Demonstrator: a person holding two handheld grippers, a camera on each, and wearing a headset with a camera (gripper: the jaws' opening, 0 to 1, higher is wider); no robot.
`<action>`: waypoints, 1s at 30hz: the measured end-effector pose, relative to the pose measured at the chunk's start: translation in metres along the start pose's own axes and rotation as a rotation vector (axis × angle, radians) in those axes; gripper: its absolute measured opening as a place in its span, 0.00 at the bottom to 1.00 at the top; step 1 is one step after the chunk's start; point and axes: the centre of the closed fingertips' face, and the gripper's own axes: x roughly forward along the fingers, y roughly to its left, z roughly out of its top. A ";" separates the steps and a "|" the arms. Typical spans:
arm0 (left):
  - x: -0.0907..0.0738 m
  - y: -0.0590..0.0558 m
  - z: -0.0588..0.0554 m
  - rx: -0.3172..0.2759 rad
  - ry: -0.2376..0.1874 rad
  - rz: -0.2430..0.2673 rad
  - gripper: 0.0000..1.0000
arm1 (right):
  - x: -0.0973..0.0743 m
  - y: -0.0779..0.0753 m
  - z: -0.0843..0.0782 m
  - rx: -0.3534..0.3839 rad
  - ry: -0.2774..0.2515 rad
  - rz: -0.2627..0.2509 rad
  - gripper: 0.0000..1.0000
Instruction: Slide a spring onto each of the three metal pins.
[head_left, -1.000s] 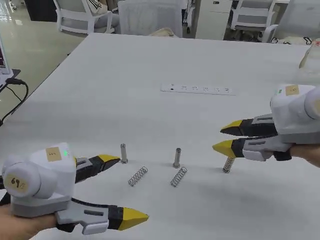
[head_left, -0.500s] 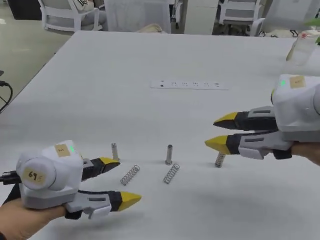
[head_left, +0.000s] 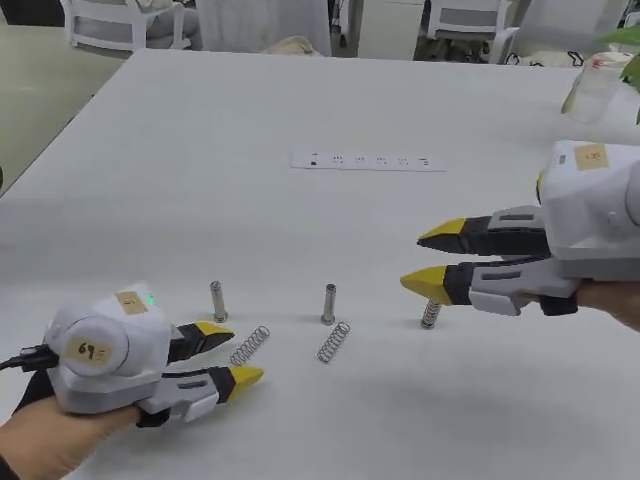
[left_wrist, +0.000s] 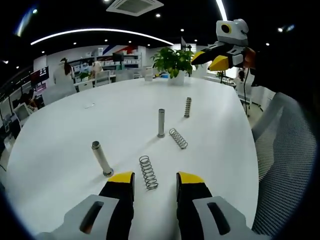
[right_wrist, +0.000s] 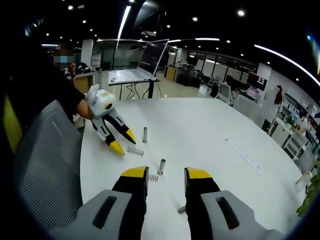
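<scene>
We hold our left gripper (head_left: 238, 352) low over the white table (head_left: 300, 230). Its jaws are apart and hold nothing. A loose spring (head_left: 249, 345) lies flat on the table just in front of its tips, near the left pin (head_left: 217, 300). A second spring (head_left: 333, 341) lies beside the middle pin (head_left: 329, 303). The third spring (head_left: 432, 311) sits around the right pin (head_left: 428, 324). Our right gripper (head_left: 420, 259) hangs in the air near that pin, jaws apart, with nothing in them.
</scene>
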 end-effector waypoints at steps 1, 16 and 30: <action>0.000 0.001 -0.001 -0.002 0.000 0.001 0.25 | 0.000 0.000 0.000 0.000 0.000 0.000 0.26; 0.007 0.002 -0.008 0.019 0.021 0.013 0.15 | 0.001 0.004 0.005 -0.006 -0.007 0.013 0.26; 0.008 0.006 -0.012 0.026 0.030 0.025 0.05 | 0.004 0.012 0.010 -0.013 -0.014 0.026 0.25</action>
